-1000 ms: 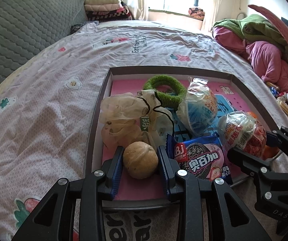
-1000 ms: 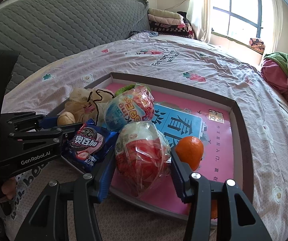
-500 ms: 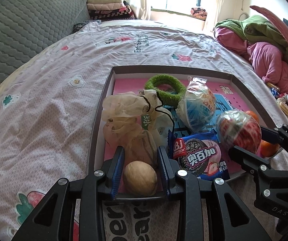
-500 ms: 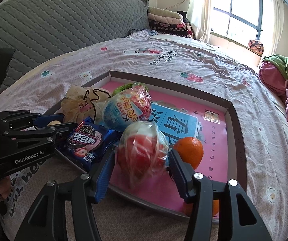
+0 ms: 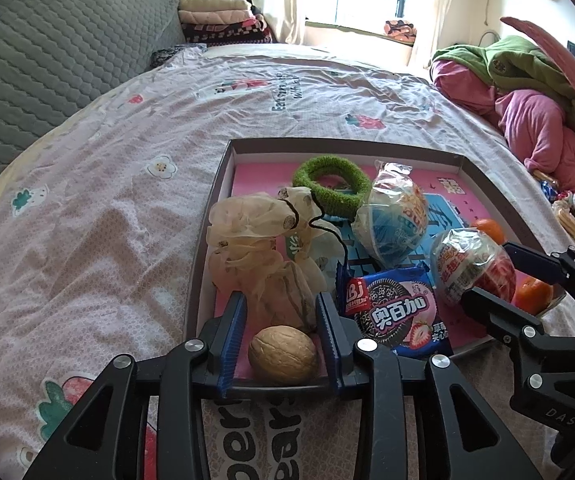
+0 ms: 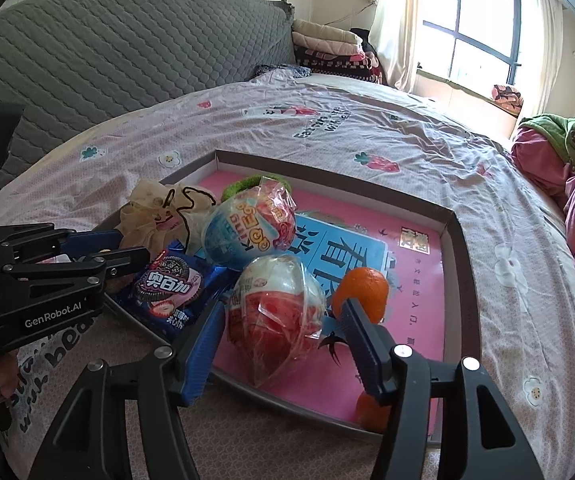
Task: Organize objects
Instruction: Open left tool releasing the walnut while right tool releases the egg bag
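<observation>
Brown and hard, the walnut point(image 5: 282, 353) is sitting at the near edge of the tray point(image 5: 223, 176) on the bed, between the open left tool point(image 5: 281, 338), while the open right tool point(image 6: 283, 334) is waiting around the red wrapped egg point(image 6: 277, 312).

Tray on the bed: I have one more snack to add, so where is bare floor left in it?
Free: the pink far-right stretch of the tray, beyond the orange. Crowded: the near-left, where mesh pouch, cookie pack, walnut and wrapped eggs bunch.
</observation>
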Demonstrator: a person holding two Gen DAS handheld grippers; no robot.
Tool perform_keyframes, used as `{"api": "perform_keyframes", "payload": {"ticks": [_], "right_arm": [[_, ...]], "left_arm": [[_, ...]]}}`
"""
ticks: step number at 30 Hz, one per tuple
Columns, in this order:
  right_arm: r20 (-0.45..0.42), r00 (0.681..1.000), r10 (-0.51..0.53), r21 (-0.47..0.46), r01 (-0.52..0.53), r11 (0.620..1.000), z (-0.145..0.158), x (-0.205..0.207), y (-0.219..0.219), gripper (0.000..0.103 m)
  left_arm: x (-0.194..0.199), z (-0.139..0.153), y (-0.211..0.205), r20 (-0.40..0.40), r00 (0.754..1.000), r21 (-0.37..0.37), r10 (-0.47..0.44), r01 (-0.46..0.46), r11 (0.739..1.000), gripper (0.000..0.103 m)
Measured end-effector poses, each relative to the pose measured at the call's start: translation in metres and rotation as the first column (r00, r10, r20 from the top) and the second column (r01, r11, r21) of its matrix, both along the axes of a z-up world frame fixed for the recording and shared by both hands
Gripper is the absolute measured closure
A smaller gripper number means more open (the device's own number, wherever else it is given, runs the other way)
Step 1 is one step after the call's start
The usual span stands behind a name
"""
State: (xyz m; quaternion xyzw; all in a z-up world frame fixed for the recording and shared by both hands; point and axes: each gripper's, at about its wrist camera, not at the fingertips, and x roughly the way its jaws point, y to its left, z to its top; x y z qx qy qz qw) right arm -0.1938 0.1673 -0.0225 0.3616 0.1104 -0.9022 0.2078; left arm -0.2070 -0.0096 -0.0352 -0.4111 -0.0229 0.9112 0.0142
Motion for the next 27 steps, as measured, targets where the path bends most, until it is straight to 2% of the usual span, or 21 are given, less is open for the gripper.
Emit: {"api": "perform_keyframes", "payload": {"ticks": [7, 11, 27], "right_arm": [[-0.016, 1.000, -0.004, -0.001, 0.004, 1.000, 0.005, 0.002, 0.001, 0.042], [-0.025, 1.000, -0.013, -0.012, 0.013, 1.000, 0.008, 0.002, 0.003, 0.042], [-0.062, 0.998, -0.028, -0.053, 0.024, 0.998, 0.025, 0.009, 0.010, 0.038]], "left_arm": [[0.003, 0.004, 0.002, -0.004, 1.000, 0.000, 0.005, -0.005, 1.000, 0.062], [0.007, 0.010, 0.004, -0.018, 1.000, 0.001, 0.001, -0.001, 1.000, 0.052], [0.021, 0.037, 0.002, -0.061, 0.998, 0.011, 0.031, -0.031, 0.999, 0.045]]}}
